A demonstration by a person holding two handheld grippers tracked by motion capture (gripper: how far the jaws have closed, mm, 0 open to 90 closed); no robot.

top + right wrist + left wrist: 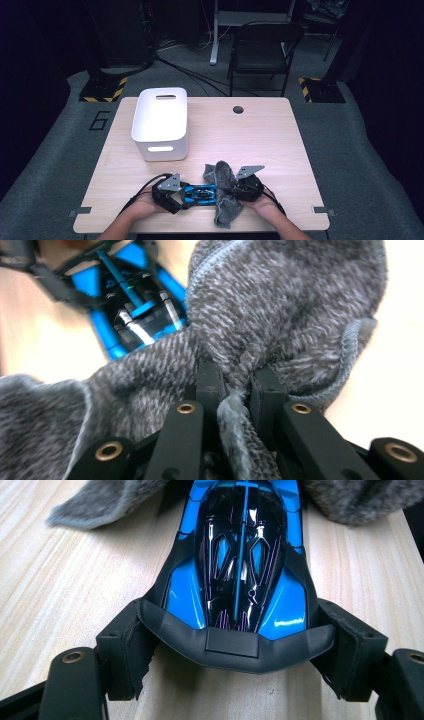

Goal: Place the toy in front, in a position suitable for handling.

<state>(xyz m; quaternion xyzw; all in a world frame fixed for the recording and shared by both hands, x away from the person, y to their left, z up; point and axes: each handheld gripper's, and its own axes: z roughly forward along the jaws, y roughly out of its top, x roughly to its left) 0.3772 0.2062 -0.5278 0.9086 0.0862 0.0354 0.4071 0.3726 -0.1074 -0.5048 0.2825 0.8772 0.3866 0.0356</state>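
Observation:
A blue and black toy racing car [200, 194] lies on the wooden table [250, 135] near its front edge. My left gripper [182, 196] is shut on the car [240, 555]; in the left gripper view my left gripper [235, 650] has its pads against both ends of the dark rear wing. A grey fuzzy cloth [227, 210] drapes over the car's other end. My right gripper [235, 189] is shut on a fold of it. The right gripper view shows that cloth [280, 305] bunched between the tips of my right gripper [235, 382], with the car [125, 315] just beyond.
A white plastic bin [160, 122] with handle slots stands at the table's back left. A round cable hole [238, 109] sits near the far edge. Behind the table on the floor are a black chair [262, 50] and cables.

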